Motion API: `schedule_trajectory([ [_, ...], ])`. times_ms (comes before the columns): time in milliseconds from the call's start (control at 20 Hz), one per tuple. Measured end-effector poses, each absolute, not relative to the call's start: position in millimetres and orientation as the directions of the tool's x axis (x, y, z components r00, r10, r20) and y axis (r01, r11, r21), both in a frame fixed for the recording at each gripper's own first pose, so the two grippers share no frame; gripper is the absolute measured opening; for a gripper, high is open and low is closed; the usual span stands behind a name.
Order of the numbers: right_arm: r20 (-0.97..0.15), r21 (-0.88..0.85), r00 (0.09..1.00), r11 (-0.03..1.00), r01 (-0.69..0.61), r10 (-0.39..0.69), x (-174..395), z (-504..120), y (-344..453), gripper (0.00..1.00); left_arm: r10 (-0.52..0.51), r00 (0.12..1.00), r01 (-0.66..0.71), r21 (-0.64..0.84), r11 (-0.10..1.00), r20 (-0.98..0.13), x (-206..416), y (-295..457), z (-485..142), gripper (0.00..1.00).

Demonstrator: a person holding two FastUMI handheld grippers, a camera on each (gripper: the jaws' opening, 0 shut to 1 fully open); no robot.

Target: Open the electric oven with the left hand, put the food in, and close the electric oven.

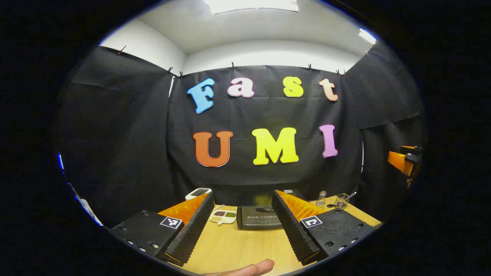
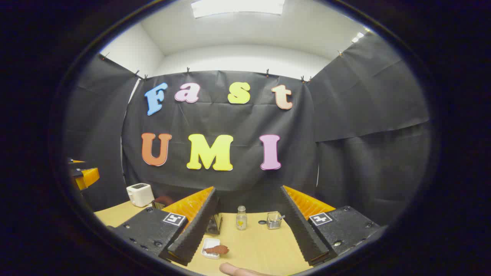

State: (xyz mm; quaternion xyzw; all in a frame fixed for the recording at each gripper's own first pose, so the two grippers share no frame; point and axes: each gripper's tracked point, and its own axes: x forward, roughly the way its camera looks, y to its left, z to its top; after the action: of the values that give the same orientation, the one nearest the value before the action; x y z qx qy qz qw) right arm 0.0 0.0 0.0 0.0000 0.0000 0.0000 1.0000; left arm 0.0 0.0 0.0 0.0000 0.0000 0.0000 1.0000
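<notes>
Oven [image 1: 259, 217], dark and boxy with its door closed, sat on the tabletop [image 1: 238, 249] straight ahead between our left hand-held gripper's [image 1: 241, 226] wide-spread fingers. We judged its hinged door stiff, best taken at the top handle. Our right hand-held gripper [image 2: 249, 226] gaped wide, empty.

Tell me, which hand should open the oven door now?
Left, probably. The left tongs are open and point straight at the closed oven across the table. The right tongs face a small bottle and the food dish instead.
</notes>
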Motion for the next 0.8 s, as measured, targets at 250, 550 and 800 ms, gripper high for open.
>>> schedule_trajectory([
  [250,-0.009,0.019,1.000,1.000,0.004,-0.004,6.8,-9.5,-13.8,1.00,0.003,1.000,-0.003,-0.009,1.000,-0.003,1.9,3.3,-3.2,0.96],
  [550,-0.015,0.060,1.000,0.998,-0.011,0.012,23.3,-31.2,-37.0,1.00,0.014,1.000,-0.014,-0.004,1.000,0.004,3.0,0.1,-19.8,0.96],
  [800,-0.012,0.078,1.000,0.997,-0.010,0.011,46.6,-46.1,-56.2,1.00,-0.014,1.000,0.013,0.005,1.000,0.018,25.9,-16.6,-28.5,0.96],
])
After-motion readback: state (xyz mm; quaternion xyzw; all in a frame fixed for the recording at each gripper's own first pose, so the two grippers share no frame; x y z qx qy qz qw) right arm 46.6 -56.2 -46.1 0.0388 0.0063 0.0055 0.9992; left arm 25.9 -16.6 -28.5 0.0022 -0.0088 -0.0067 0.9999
